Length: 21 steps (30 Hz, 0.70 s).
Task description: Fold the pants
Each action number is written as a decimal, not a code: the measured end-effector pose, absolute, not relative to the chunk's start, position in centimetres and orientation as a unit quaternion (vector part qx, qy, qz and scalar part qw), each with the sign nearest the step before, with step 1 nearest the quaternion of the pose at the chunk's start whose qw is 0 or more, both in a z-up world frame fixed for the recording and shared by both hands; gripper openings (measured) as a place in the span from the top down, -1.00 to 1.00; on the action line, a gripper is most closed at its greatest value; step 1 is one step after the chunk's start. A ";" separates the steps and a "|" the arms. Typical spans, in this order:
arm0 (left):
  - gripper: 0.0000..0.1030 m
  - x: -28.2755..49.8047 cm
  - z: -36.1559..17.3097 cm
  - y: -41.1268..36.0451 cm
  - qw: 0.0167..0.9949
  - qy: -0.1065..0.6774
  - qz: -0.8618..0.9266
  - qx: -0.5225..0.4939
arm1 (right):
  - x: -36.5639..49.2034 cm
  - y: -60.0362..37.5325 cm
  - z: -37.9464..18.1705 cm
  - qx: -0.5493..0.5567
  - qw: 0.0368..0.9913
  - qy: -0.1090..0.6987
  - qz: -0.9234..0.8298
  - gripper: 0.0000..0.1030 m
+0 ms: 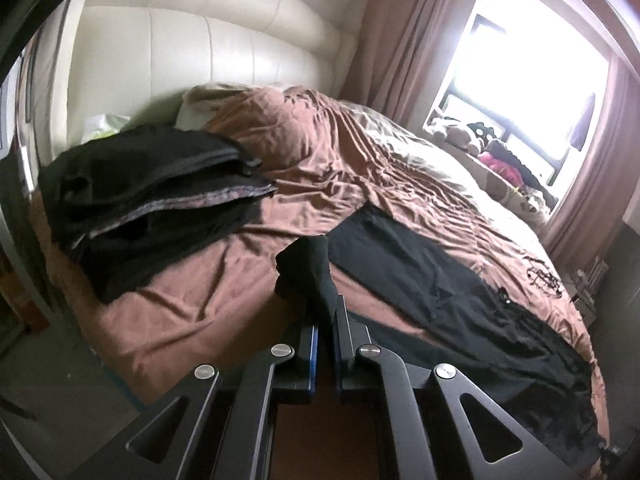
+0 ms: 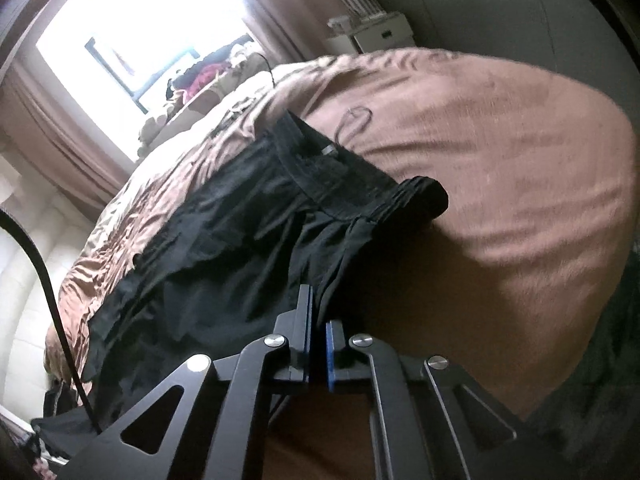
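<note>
Black pants (image 1: 420, 280) lie stretched along the brown bed cover (image 1: 208, 280), running from mid-bed toward the lower right. My left gripper (image 1: 327, 312) is shut on the hem end of a pant leg (image 1: 312, 268), which sticks up in a bunch above the pads. In the right wrist view the same pants (image 2: 240, 232) spread away to the left, their waistband (image 2: 360, 184) with a small label lying near the middle. My right gripper (image 2: 319, 312) is shut on the near edge of the pants by the waist.
A stack of folded dark clothes (image 1: 152, 196) sits on the bed's left side below the cream padded headboard (image 1: 200, 60). A bright window (image 1: 532, 76) with curtains and soft toys on its sill lies beyond the bed. A black cable (image 2: 48, 300) hangs at the left.
</note>
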State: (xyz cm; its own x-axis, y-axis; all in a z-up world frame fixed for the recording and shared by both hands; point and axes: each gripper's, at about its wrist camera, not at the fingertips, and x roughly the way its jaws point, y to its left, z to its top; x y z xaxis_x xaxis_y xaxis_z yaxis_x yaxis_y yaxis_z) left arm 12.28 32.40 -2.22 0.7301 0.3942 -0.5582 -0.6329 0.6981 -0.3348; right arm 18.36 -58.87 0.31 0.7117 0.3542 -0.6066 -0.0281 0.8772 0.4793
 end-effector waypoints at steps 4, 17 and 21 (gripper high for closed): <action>0.89 14.1 -0.4 31.8 0.896 0.228 0.294 -0.245 | 18.3 -58.7 2.2 0.223 0.902 0.350 0.118 0.97; 0.89 19.7 3.1 32.8 0.897 0.231 0.308 -0.220 | 21.1 -57.7 6.6 0.205 0.917 0.321 0.117 0.97; 0.89 21.7 3.2 33.4 0.893 0.242 0.316 -0.211 | 22.4 -56.6 7.6 0.196 0.921 0.316 0.114 0.98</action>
State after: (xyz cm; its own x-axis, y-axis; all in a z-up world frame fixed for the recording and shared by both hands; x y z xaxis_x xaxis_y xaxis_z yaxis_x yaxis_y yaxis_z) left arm 21.67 33.42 3.18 0.6833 0.4615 -0.5658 -0.6657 0.7120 -0.2231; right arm 22.43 -56.58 7.55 0.7741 0.3343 -0.5376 -0.0864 0.8970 0.4335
